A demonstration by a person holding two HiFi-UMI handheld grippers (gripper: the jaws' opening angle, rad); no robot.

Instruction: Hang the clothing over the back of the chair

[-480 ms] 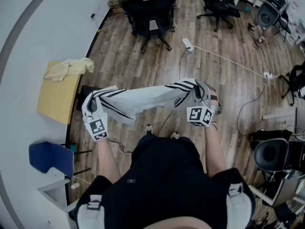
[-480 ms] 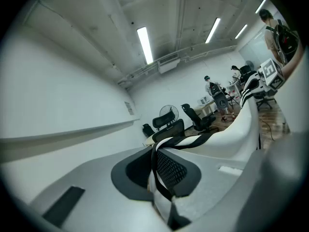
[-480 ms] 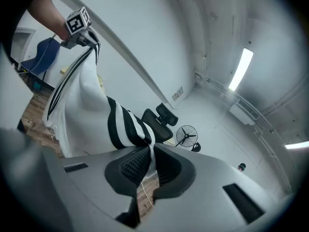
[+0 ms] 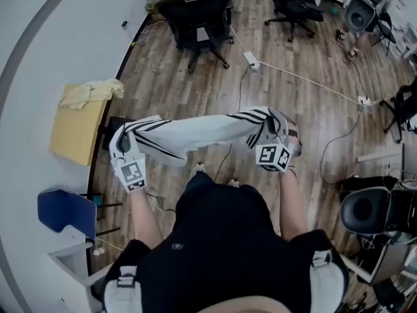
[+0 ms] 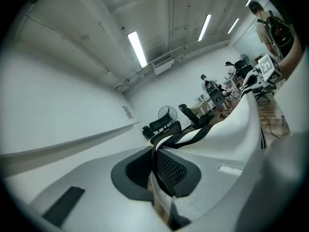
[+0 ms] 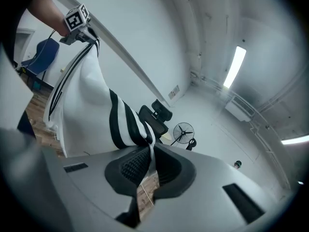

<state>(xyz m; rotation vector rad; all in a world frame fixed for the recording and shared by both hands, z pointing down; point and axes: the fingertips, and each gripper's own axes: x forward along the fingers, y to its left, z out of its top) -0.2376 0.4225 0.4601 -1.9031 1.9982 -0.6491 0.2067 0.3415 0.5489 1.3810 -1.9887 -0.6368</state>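
change: whole floor scene sits a little higher and further left in the head view than half a second ago; the clothing is still stretched between the two grippers, at much the same height.
floor (image 4: 306, 103): wood planks, with a white cable running across to a power strip (image 4: 251, 59).
wall (image 4: 39, 57): pale and curved, along the left of the head view.
person (image 4: 221, 253): dark top, both forearms reaching forward, shoe tips just showing below the clothing.
clothing (image 4: 195, 132): white with black stripes, held up in the air in front of the person, pulled out into a long band from left to right and sagging slightly along its lower edge; well apart from any chair.
black office chair (image 4: 195, 18): upright at the top of the head view, far from the clothing, nothing draped on it.
yellow tabletop (image 4: 75, 132): by the wall at left, a pale crumpled cloth (image 4: 91, 91) on its far end.
blue chair (image 4: 62, 212): lower left, beside the wall.
left gripper (image 4: 122, 145): jaws closed on the left end of the clothing; its own view shows striped fabric pinched between the dark pads (image 5: 169, 170).
right gripper (image 4: 273, 132): jaws clamped on the right end of the clothing; a thin fold of fabric runs between its pads (image 6: 133, 168).
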